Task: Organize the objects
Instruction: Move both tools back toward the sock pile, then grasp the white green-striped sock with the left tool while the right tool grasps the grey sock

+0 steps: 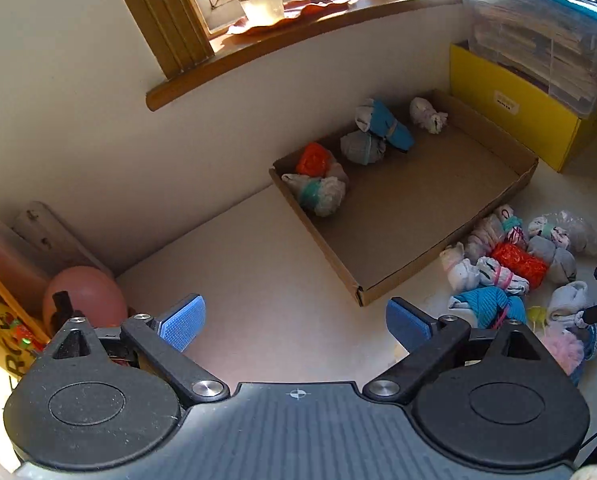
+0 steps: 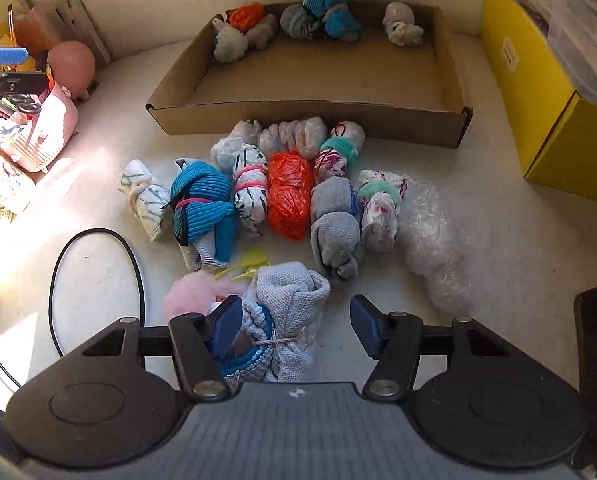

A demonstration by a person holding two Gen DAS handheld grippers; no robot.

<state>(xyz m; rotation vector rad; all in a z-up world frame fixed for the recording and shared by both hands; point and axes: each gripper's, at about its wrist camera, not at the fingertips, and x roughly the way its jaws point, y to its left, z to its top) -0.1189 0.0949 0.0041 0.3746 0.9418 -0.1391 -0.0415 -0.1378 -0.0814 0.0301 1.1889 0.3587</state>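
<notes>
Right tongs (image 2: 296, 326) sit half open around a grey sock bundle (image 2: 288, 300), ready to move it into the box (image 2: 306, 120); left tongs (image 1: 296, 322) gape empty.

Black claw (image 2: 296, 326), seemingly blue pads (image 2: 226, 326)

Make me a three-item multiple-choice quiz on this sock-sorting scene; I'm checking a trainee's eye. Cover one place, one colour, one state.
1. Where do the sorted bundles lie in the cardboard tray?
A. along its far wall
B. at its near wall
C. in its middle

2. What colour is the box right of the tray?
A. yellow
B. green
C. red

3. How is the left gripper?
A. open, nothing between
B. shut on a sock
C. shut, nothing held

Answers: 1 A, bundles line the far wall; 2 A, plainly yellow; 3 A, pads apart over bare surface.
</notes>
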